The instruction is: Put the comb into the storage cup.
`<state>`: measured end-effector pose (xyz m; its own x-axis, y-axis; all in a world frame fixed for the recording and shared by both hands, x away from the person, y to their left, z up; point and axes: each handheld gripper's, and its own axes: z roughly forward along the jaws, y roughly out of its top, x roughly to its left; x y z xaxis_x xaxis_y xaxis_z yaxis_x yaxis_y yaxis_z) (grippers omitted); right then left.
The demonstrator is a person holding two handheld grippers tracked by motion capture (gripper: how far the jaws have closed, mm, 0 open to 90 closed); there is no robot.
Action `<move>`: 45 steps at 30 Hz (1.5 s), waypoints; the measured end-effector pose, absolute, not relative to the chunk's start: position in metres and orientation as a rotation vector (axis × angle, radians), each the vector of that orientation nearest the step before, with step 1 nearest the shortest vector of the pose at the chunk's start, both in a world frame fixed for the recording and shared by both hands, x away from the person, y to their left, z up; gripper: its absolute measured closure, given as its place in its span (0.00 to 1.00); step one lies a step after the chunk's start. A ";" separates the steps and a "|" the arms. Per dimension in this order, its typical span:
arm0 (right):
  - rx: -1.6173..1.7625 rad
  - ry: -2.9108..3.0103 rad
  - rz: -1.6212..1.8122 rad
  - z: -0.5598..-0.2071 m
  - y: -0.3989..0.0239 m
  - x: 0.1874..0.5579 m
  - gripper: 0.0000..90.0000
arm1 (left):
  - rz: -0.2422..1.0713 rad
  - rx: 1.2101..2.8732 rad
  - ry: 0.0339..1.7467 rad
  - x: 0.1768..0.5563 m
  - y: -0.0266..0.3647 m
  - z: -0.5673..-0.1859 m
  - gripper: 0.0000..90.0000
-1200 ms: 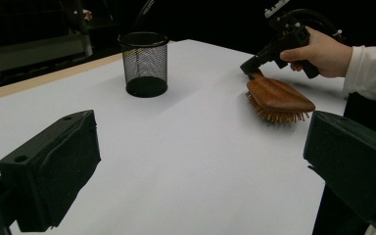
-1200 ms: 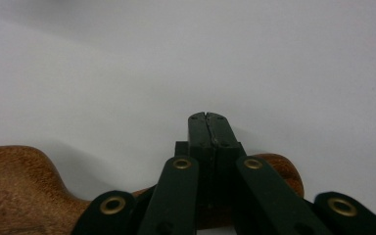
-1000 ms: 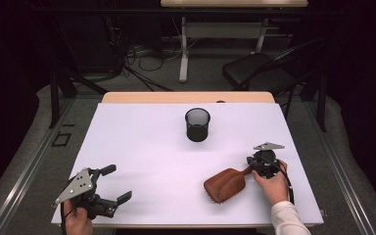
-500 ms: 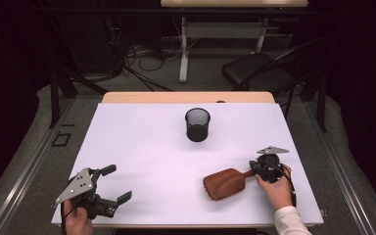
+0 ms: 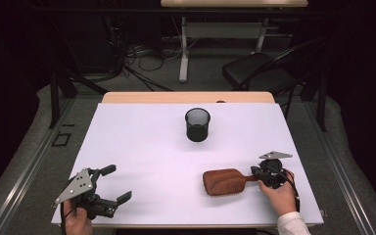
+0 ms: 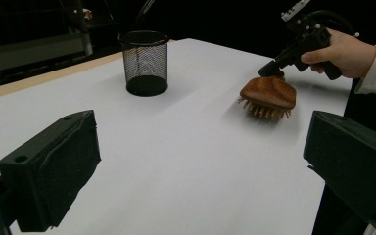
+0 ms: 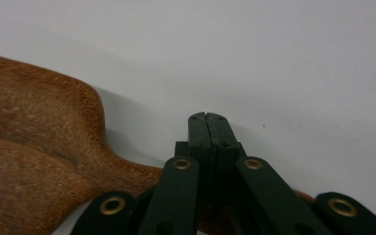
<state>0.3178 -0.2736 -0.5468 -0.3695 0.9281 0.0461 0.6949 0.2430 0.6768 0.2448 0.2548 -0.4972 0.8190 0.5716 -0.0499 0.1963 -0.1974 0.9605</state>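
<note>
A brown wooden hairbrush (image 5: pixel 225 182) lies bristles down on the white table (image 5: pixel 142 147) at the near right, its handle pointing right. My right gripper (image 5: pixel 254 173) is at that handle, jaws shut. In the right gripper view the tips (image 7: pixel 208 118) meet with nothing between them, and the hairbrush (image 7: pixel 39 147) handle crosses underneath the jaws. Whether they press on it I cannot tell. My left gripper (image 5: pixel 113 185) is held at the near left corner, open and empty. In the left gripper view it (image 6: pixel 200 171) faces the hairbrush (image 6: pixel 268 93) and the right gripper (image 6: pixel 271 71).
A black mesh cup (image 5: pixel 197 125) stands upright at the middle back of the table, seen too in the left gripper view (image 6: pixel 143 63). A dark chair (image 5: pixel 259 73) and desk legs stand on the floor beyond the far edge.
The hairbrush has swung from a slanted lie to nearly straight across the table, and the right hand has drifted slightly toward the near edge. The left gripper has stayed put.
</note>
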 end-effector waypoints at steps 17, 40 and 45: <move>1.476 2.190 0.895 -0.544 -0.276 0.286 1.00 | 0.380 1.772 0.594 0.244 0.254 -0.497 0.00; 1.430 2.242 0.914 -0.546 -0.266 0.254 1.00 | 0.381 1.776 0.586 0.244 0.254 -0.497 0.00; 1.422 2.245 0.921 -0.547 -0.265 0.254 0.99 | 0.376 1.778 0.583 0.244 0.254 -0.497 0.00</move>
<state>0.2544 -0.2647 -0.5467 -0.4490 0.8912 0.0643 0.6797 0.2939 0.6721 0.2442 0.2536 -0.4971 0.8240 0.5649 -0.0435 0.1927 -0.2073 0.9591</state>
